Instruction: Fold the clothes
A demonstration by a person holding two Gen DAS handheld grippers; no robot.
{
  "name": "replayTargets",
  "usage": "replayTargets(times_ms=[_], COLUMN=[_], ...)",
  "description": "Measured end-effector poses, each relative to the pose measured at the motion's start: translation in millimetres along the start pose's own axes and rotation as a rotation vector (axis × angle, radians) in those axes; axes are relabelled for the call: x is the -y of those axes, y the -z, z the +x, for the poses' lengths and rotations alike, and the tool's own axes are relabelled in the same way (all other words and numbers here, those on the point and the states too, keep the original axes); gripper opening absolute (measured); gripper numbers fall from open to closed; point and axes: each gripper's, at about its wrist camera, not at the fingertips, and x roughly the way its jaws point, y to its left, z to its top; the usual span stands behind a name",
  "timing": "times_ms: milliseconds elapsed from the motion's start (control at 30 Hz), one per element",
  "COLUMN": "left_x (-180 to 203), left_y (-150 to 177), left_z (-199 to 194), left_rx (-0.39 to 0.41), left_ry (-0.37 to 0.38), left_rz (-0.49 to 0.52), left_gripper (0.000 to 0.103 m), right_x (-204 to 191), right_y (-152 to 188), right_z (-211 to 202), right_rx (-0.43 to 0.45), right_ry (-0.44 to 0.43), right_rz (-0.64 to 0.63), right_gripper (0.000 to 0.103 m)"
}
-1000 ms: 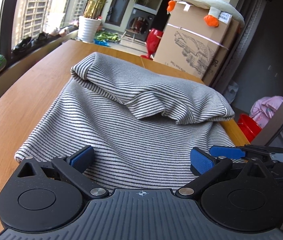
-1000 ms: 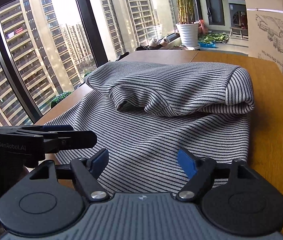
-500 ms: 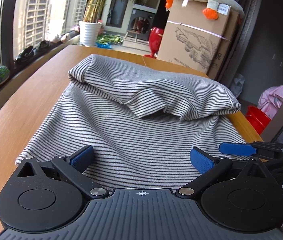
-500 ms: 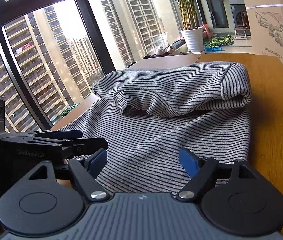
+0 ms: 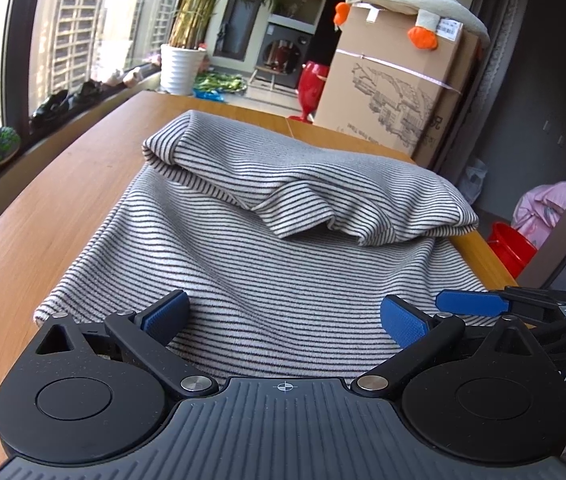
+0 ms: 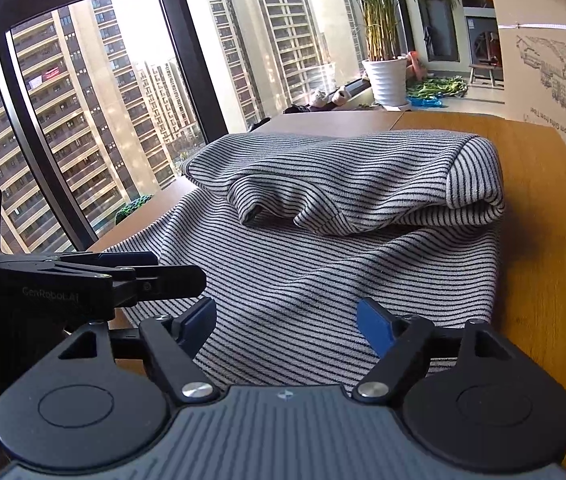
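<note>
Both claws stand apart, gripping nothing, left gripper [image 5: 281,316] and right gripper [image 6: 287,322] side by side over the near hem of the striped garment [image 5: 267,248] on the wooden table [image 5: 43,208]; right jaws have just been closing with cloth beneath them; far end already folded over; next move looks like pinching the near hem corners.

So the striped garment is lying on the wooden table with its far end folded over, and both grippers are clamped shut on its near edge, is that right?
Not quite. The striped garment lies on the wooden table with its far end folded over, but neither gripper is clamped on it. The left wrist view shows the left gripper open over the near edge; the right wrist view shows the right gripper open too.
</note>
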Motion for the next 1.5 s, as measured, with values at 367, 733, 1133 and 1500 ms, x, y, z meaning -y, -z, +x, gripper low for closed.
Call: replayTargets(times_ms=[367, 733, 1133, 1500], left_x=[-8, -16, -8, 9], left_y=[-1, -14, -34, -78], left_z=[-1, -33, -19, 66], left_rx=[0.017, 0.082, 0.063, -0.075], left_ry=[0.032, 0.029, 0.061, -0.013], left_rz=[-0.057, -0.072, 0.013, 0.064], left_gripper=[0.103, 0.103, 0.103, 0.103], right_x=[-19, -36, -31, 33], right_y=[-31, -37, -105, -107], right_z=[4, 78, 69, 42], right_rx=[0.078, -0.051, 0.106, 0.134], right_ry=[0.223, 0.261, 0.361, 0.293], right_rz=[-0.328, -0.598, -0.664, -0.207], right_gripper=[0.042, 0.057, 0.015, 0.044])
